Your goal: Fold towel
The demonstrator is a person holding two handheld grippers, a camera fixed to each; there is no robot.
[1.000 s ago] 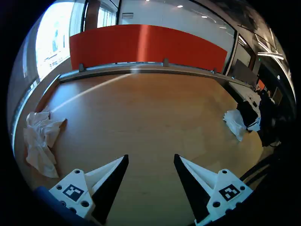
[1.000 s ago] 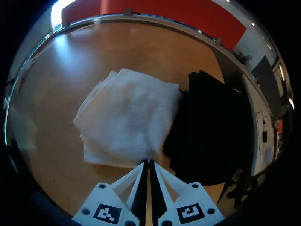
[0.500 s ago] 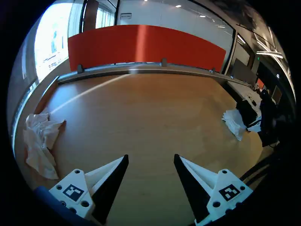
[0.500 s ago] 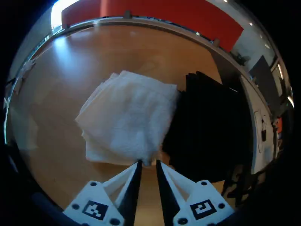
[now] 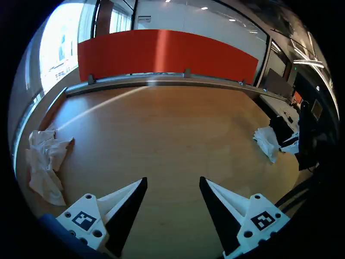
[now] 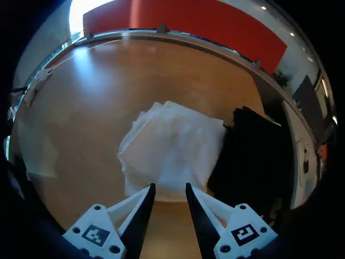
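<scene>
One broad wooden table (image 5: 172,125) carries everything we see, and its near edge is cut off under both claws. Behind it runs a red partition (image 5: 168,52) along the far rail, its ends bent away by the lens. Over to the right gripper view: a black heap (image 6: 254,159) lies on the right, so dark that we cannot tell whether it is cloth or something else, and its far side melts into shadow. Touching its left edge is the folded white towel (image 6: 172,149), squarish, layers showing at its left side; its near edge is partly covered by the fingertips. In the left gripper view a crumpled pale cloth (image 5: 43,164) sits far off by the table's left edge, well apart from the towel.

Now the claws. The left gripper (image 5: 172,179) is spread wide, bare wood between its fingers, nothing held. The right gripper (image 6: 168,185) stands narrowly parted, just a slim gap, its tips at the towel's near edge; nothing is pinched between them, and we cannot tell whether they touch the fabric or hover above it.
</scene>
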